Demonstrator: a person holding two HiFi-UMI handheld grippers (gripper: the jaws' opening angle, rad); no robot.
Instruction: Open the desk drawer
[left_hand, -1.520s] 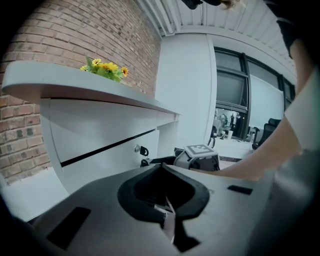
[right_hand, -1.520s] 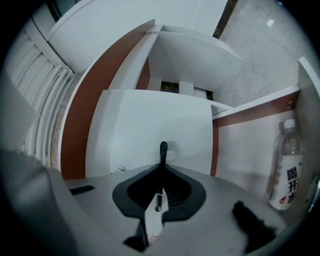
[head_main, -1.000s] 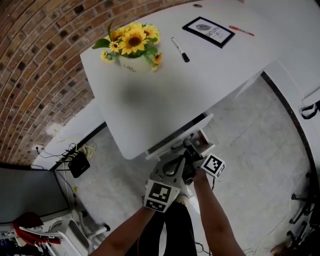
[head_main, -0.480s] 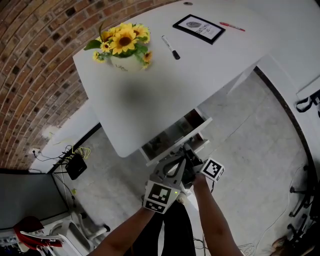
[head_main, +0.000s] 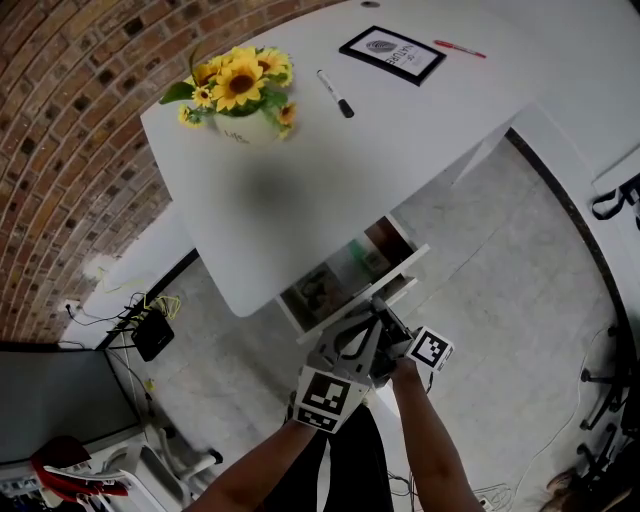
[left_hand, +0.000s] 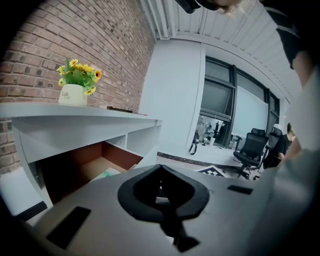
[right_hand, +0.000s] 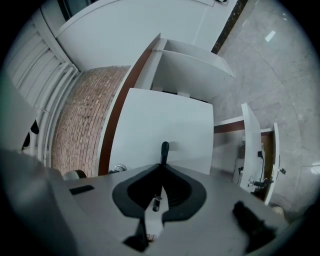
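Now the drawer (head_main: 345, 272) stands partly out from beneath the near edge of the white desk (head_main: 400, 140), its brown inside and some greenish papers showing. The right gripper (right_hand: 162, 169) has its jaws nearly closed, pinching the thin dark handle (right_hand: 164, 149) on the drawer's white front. The left gripper (left_hand: 160, 169) is just beside it with its jaw tips together and nothing between them; the open drawer lies off to its left. On the tabletop, a pot of sunflowers (head_main: 235, 95) sits near the left corner, with a black marker (head_main: 334, 94), a framed card (head_main: 391, 53) and a red pen (head_main: 458, 49) along the far edge.
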